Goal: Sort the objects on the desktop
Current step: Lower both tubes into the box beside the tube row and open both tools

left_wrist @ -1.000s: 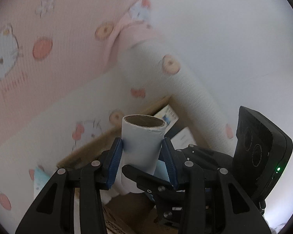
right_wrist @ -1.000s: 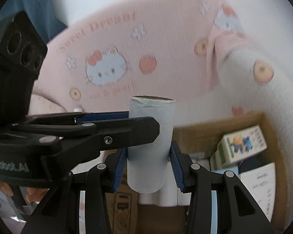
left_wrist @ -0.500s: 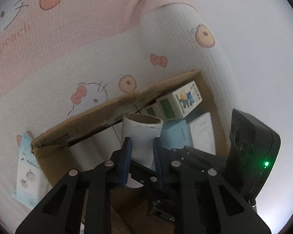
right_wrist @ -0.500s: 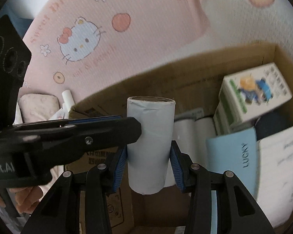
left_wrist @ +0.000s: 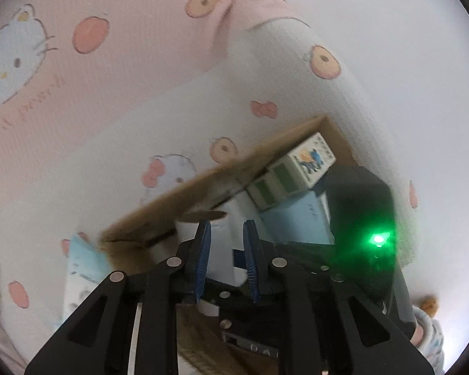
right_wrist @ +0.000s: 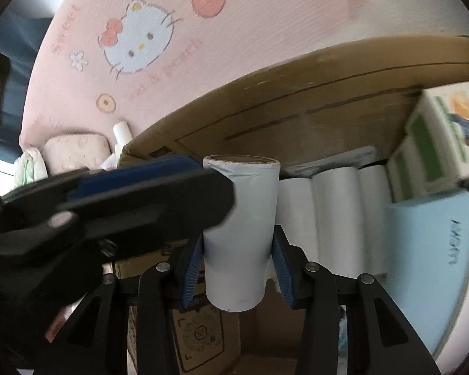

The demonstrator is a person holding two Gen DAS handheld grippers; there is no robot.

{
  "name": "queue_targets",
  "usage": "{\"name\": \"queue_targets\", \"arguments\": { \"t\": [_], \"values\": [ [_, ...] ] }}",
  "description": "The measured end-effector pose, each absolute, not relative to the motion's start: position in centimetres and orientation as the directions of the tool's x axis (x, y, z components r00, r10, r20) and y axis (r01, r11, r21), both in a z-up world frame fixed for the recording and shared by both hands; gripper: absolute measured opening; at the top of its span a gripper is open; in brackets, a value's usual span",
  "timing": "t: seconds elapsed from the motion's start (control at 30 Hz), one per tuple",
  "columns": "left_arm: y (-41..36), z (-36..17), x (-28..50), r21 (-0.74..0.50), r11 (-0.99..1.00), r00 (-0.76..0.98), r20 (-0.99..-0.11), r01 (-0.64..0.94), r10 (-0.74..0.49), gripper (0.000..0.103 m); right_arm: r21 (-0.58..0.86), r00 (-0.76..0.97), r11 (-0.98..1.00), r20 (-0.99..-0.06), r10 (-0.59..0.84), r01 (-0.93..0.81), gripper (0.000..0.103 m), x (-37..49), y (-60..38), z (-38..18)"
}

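Nearest in the right wrist view, the right gripper point(right_wrist: 239, 270) clamps its blue pads on both sides of a pale, upright paper roll point(right_wrist: 240, 234) with a cardboard core, held over the open cardboard box point(right_wrist: 297, 93). The left gripper point(right_wrist: 125, 206) reaches across from the left, blocking the roll's left edge. In its own view the left gripper point(left_wrist: 225, 259) has its jaws closing to a narrow gap; the roll point(left_wrist: 200, 228) sits behind and left of the left pad, and whether anything is pinched cannot be told. Inside the box, white paper rolls point(right_wrist: 334, 212) lie side by side against the far wall, with a light blue notebook point(right_wrist: 431, 250) and green-and-white cartons point(right_wrist: 434, 137) to the right. Beyond the box lies pink cartoon-cat bedding point(right_wrist: 147, 43). Compared with a second ago, both grippers are lower and the box fills more of the right view.
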State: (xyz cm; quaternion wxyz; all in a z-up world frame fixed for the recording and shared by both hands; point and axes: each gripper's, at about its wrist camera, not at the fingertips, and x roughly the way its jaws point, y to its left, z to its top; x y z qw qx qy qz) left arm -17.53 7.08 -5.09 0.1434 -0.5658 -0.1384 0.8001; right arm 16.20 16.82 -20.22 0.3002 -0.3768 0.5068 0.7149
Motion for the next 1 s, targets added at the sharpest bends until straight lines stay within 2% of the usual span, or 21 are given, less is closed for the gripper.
{"name": "queue_targets", "arguments": {
  "t": [0.2, 0.6, 0.7, 0.87, 1.0],
  "values": [
    [4.3, -5.0, -17.4, -0.407, -0.913, -0.351, -0.850, -0.032, 0.392, 0.023, 0.505, -0.525, -0.287, -0.851, -0.007, -0.814, 0.040, 15.1, 17.1, -21.7],
    [1.7, -5.3, -16.8, -0.424, -0.905, -0.375, -0.835, -0.028, 0.403, 0.024, 0.386, -0.376, -0.360, -0.921, -0.100, -0.849, 0.040, 12.0, 17.8, -23.8],
    [1.6, -5.2, -16.4, -0.419, -0.907, -0.393, -0.826, -0.049, 0.403, 0.027, 0.395, -0.379, -0.353, -0.918, -0.117, -0.848, 0.040, 12.1, 18.1, -24.0],
    [1.6, -4.9, -16.0, -0.427, -0.900, -0.405, -0.810, -0.088, 0.424, 0.037, 0.396, -0.372, -0.345, -0.918, -0.136, -0.851, 0.040, 12.1, 18.3, -24.1],
    [1.6, -4.6, -15.7, -0.429, -0.898, -0.412, -0.804, -0.096, 0.428, 0.037, 0.423, -0.399, -0.323, -0.906, -0.141, -0.847, 0.040, 12.3, 18.6, -23.6]
  ]
}}
